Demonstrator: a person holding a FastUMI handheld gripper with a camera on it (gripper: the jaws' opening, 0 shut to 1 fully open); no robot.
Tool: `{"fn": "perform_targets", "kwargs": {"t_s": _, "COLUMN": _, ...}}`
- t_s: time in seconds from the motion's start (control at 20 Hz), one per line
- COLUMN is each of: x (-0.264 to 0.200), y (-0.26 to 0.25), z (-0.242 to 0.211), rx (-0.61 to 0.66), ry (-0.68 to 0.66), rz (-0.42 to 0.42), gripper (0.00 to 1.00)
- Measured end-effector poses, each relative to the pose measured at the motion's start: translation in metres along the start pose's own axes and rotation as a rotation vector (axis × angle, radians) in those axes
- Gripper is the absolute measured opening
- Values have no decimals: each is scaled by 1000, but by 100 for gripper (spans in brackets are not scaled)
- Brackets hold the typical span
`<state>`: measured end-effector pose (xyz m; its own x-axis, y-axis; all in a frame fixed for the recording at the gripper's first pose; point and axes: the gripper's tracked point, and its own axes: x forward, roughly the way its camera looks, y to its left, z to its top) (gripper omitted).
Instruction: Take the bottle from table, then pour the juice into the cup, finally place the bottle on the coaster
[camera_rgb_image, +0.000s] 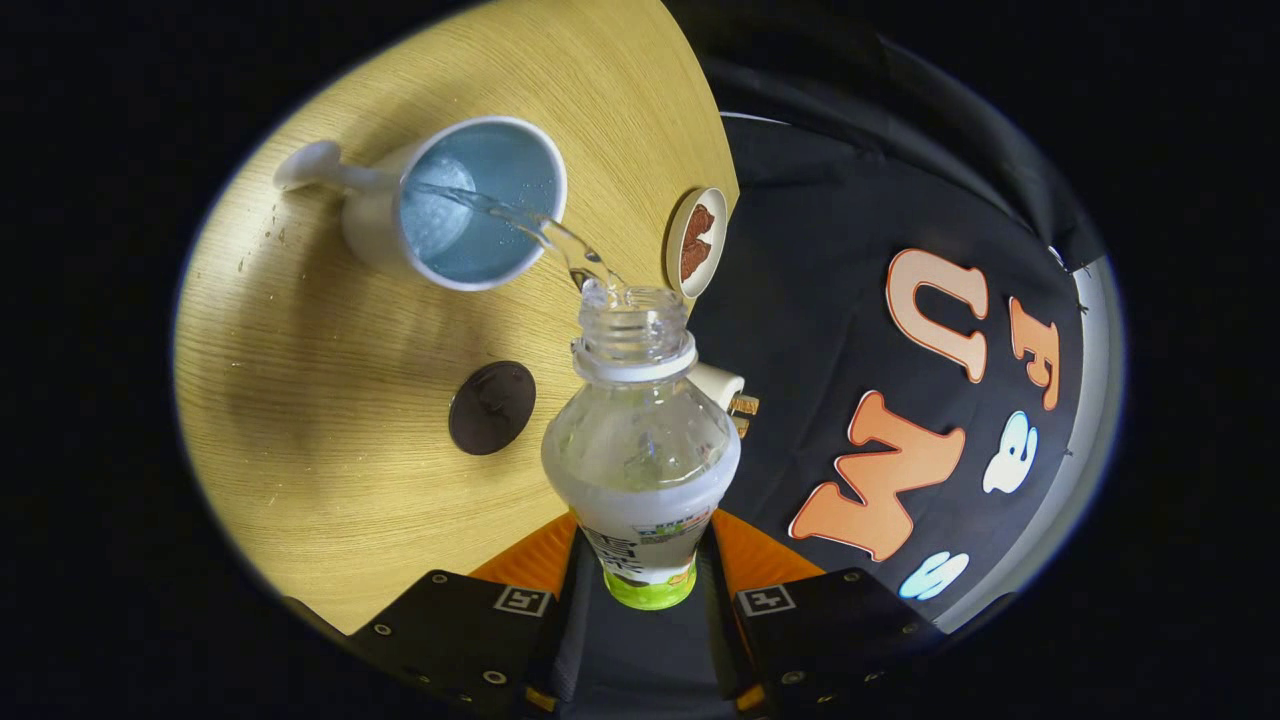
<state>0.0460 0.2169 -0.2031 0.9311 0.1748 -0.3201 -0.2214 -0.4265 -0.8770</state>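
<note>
My gripper (645, 570) is shut on a clear plastic bottle (640, 440) with a white label, held by its lower body between the two fingers. The bottle has no cap and is tipped over the wooden table (300, 400). A clear stream of liquid (540, 230) runs from its mouth into a white cup (470, 205) with a handle, beyond the fingers. The cup's inside is pale blue and holds some liquid. A dark round coaster (491, 407) lies on the table between the cup and the fingers, left of the bottle.
A small white dish (697, 242) with brown pieces sits at the table's edge beside the bottle's mouth. A white object (722, 383) with a small brown piece peeks out behind the bottle's shoulder. Past the table's edge hangs the black booth wall.
</note>
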Motion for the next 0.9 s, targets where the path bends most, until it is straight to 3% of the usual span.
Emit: {"fn": "perform_targets", "kwargs": {"t_s": 0.9, "x": 0, "y": -11, "z": -2, "rx": -71, "ry": -4, "rz": -9, "gripper": 53}}
